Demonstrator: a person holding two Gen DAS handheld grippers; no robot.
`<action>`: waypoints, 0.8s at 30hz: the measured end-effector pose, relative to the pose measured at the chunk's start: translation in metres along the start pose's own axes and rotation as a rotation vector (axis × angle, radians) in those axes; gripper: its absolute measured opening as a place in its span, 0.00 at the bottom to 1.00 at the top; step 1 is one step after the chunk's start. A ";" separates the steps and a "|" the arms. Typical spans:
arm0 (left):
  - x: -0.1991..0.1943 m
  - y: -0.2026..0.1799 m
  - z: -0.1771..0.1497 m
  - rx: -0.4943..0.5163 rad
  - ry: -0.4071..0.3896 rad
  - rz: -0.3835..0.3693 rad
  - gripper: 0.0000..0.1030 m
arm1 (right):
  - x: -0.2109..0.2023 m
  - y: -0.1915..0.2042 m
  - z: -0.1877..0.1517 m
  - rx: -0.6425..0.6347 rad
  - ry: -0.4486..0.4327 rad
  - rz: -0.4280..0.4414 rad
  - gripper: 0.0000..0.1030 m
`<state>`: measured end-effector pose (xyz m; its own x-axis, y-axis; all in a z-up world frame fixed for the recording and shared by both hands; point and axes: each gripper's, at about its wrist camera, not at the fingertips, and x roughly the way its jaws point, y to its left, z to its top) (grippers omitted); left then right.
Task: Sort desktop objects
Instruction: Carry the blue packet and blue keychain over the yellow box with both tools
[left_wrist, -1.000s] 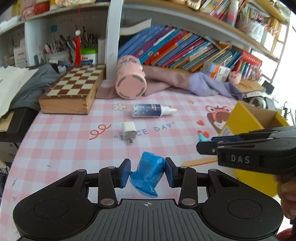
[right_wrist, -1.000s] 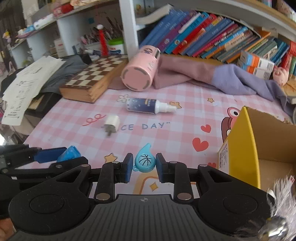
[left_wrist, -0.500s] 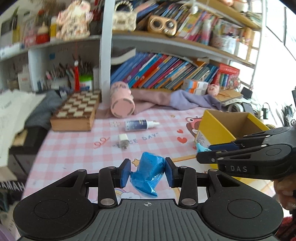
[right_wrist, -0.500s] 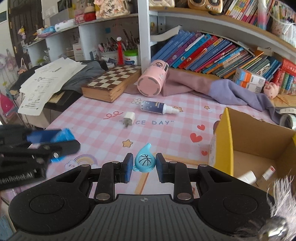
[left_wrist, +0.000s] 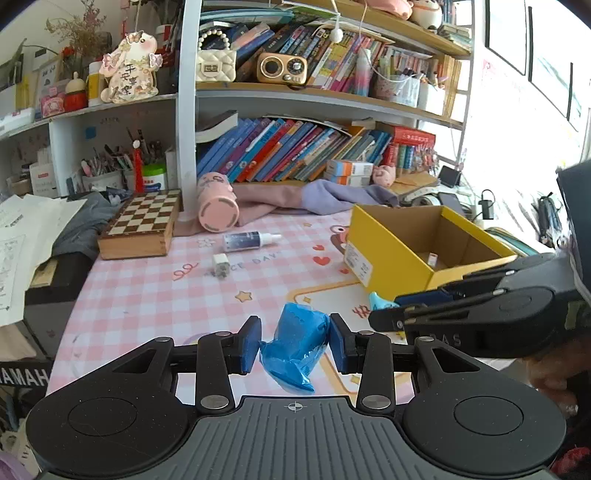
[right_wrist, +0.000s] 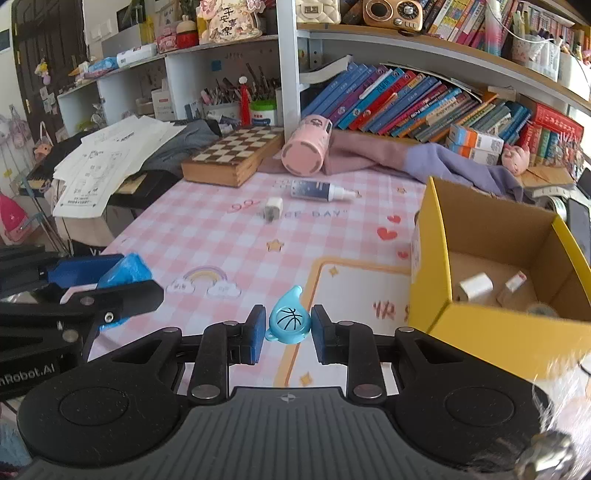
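Observation:
My left gripper (left_wrist: 294, 343) is shut on a crumpled blue plastic packet (left_wrist: 297, 345), held above the pink checked tablecloth (left_wrist: 147, 291). My right gripper (right_wrist: 288, 330) is shut on a light-blue drop-shaped charm with a basketball print (right_wrist: 289, 320). An open yellow cardboard box (right_wrist: 432, 258) stands at the right, with a white plug and small bottles inside. The right gripper (left_wrist: 384, 317) also shows at the right of the left wrist view, in front of the box (left_wrist: 384, 243). On the cloth lie a white charger plug (left_wrist: 221, 263) and a small spray bottle (left_wrist: 249, 240).
A wooden chessboard box (left_wrist: 142, 227) and a tipped pink cup (left_wrist: 217, 209) sit at the back, beside pink and purple cloth (left_wrist: 317, 195). Bookshelves rise behind. Papers (right_wrist: 107, 162) overhang the left side, past the table's left edge.
Both grippers have pulled back from the table and risen a little, still holding their objects. The desk looks farther off and the yellow box's inside has come into view.

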<state>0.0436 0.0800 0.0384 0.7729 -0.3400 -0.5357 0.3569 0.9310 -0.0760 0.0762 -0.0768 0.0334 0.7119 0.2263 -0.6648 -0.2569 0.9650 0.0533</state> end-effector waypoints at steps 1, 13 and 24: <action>-0.002 -0.001 -0.001 -0.001 -0.002 -0.005 0.37 | -0.003 0.001 -0.004 0.005 0.002 -0.006 0.24; -0.002 -0.026 -0.011 0.028 0.013 -0.121 0.36 | -0.037 -0.016 -0.033 0.080 0.005 -0.105 0.24; 0.020 -0.073 -0.007 0.133 0.036 -0.293 0.37 | -0.071 -0.058 -0.058 0.211 0.001 -0.256 0.24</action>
<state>0.0297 0.0060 0.0277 0.6089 -0.5842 -0.5366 0.6288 0.7678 -0.1224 0.0029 -0.1563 0.0342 0.7349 -0.0274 -0.6776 0.0716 0.9967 0.0373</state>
